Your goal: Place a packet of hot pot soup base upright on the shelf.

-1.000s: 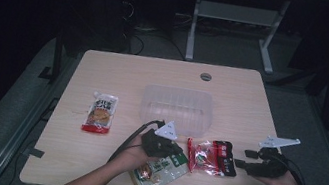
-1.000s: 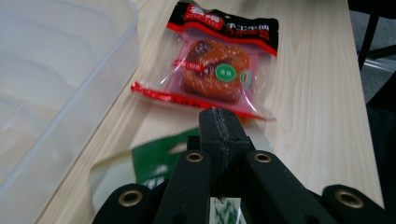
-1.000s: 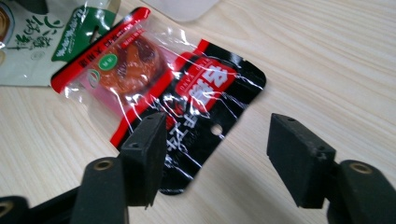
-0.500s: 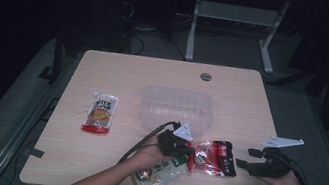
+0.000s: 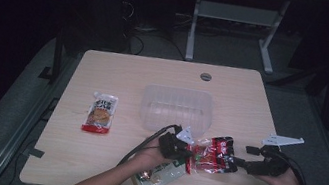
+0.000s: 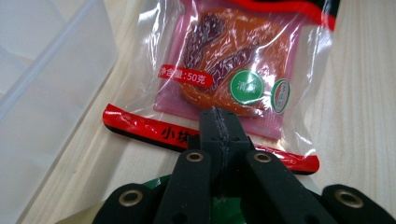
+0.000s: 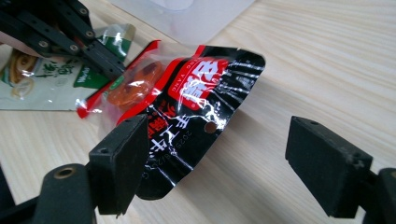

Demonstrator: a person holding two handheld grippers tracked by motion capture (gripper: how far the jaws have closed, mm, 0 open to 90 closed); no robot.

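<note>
Near the table's front edge, the red snack packet (image 5: 213, 154) lies beside the clear tub (image 5: 177, 109). Left gripper (image 5: 186, 153) clamps its near seam for transfer; right gripper (image 7: 215, 168), jaws just spreading wide, releases it.

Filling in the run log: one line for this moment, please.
left gripper: shut on red snack packet edge | right gripper: jaws just opened, packet released | clear plastic container: empty

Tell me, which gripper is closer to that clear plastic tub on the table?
Left. The left gripper sits just in front of the clear tub, jaws shut at the red snack packet. The right gripper is open, farther off beyond that packet.
</note>
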